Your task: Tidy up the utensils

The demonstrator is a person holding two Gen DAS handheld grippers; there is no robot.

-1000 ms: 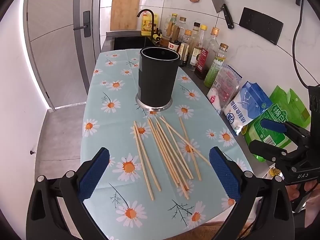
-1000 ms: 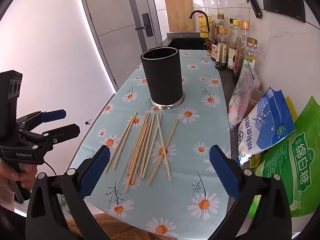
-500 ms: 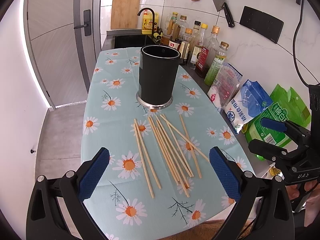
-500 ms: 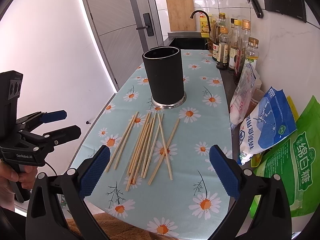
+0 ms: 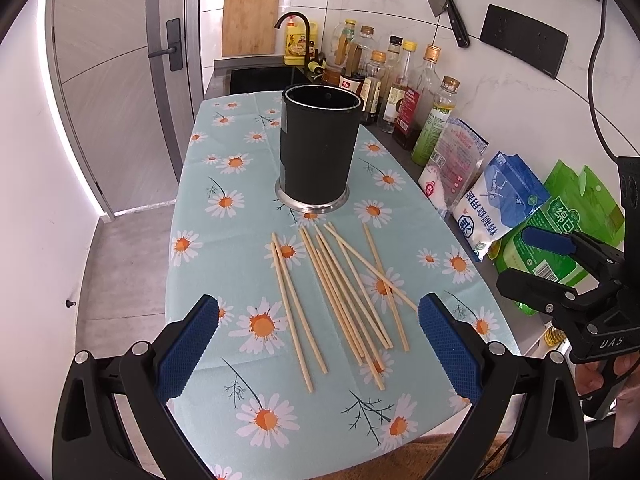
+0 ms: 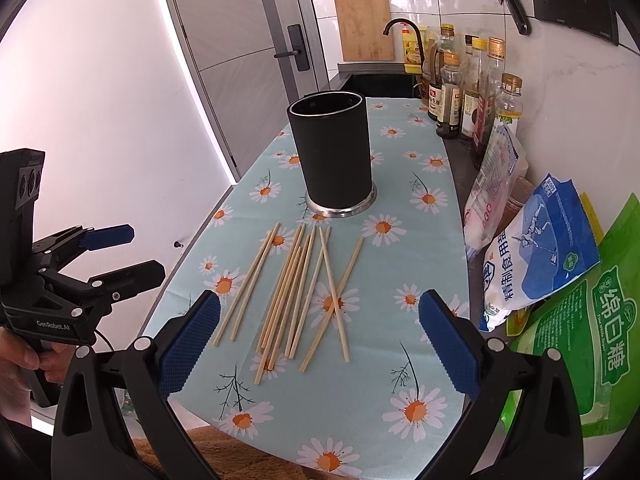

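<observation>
Several wooden chopsticks (image 5: pixel 344 292) lie loose on the daisy-print tablecloth (image 5: pixel 224 264), just in front of an upright black utensil holder (image 5: pixel 318 148). They also show in the right wrist view (image 6: pixel 296 292), with the holder (image 6: pixel 332 152) behind them. My left gripper (image 5: pixel 318 348) is open and empty, above the near end of the chopsticks. My right gripper (image 6: pixel 318 348) is open and empty, also over their near end. Each gripper shows in the other's view, the right one (image 5: pixel 556 264) at the table's right and the left one (image 6: pixel 116 254) at its left.
Bottles of oil and sauce (image 5: pixel 400 92) line the wall at the back right. Bags of salt (image 5: pixel 500 208) and sugar (image 6: pixel 580 344) stand along the table's right edge. A sink (image 5: pixel 260 74) and cutting board (image 5: pixel 250 20) are behind the table. The floor (image 5: pixel 124 280) drops off on the left.
Both grippers have drawn slightly nearer to the table and chopsticks. Nothing on the table has moved.
</observation>
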